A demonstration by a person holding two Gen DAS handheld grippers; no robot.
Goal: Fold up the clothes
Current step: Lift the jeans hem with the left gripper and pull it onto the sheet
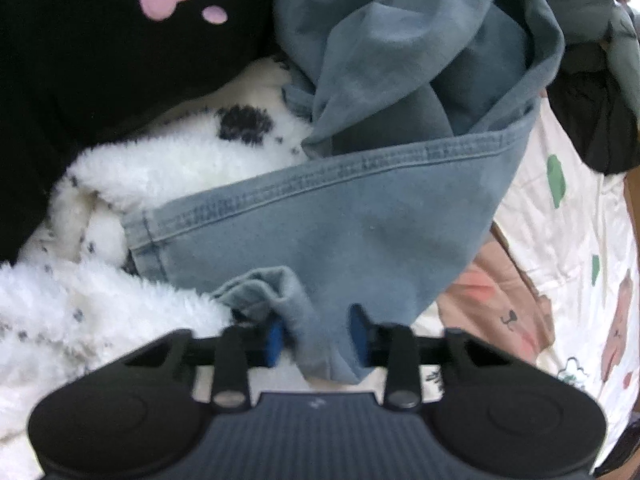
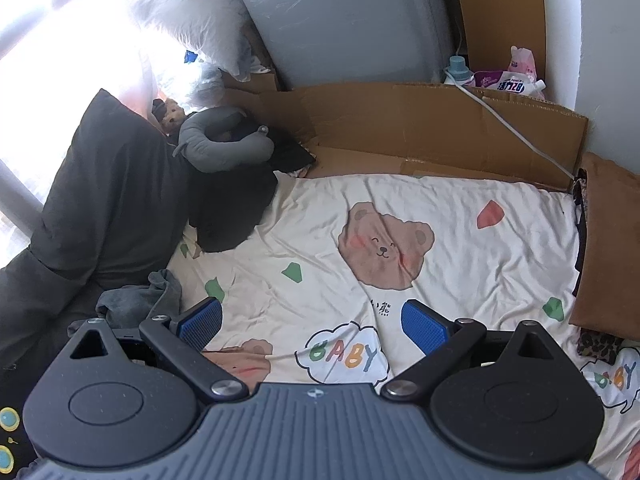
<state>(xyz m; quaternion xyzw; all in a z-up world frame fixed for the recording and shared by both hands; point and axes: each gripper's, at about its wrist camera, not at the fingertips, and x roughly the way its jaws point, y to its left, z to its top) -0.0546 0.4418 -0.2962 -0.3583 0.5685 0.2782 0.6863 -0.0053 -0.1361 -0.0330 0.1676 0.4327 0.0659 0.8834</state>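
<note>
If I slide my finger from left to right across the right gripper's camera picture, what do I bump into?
Dark grey pillow → grey neck pillow → big bear face on the bedsheet → red patch → brown cushion.

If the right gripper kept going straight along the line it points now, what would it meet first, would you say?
Most likely the bedsheet: the right gripper is open and empty, angled down over bare sheet near the bear print, though depth is unclear.
</note>
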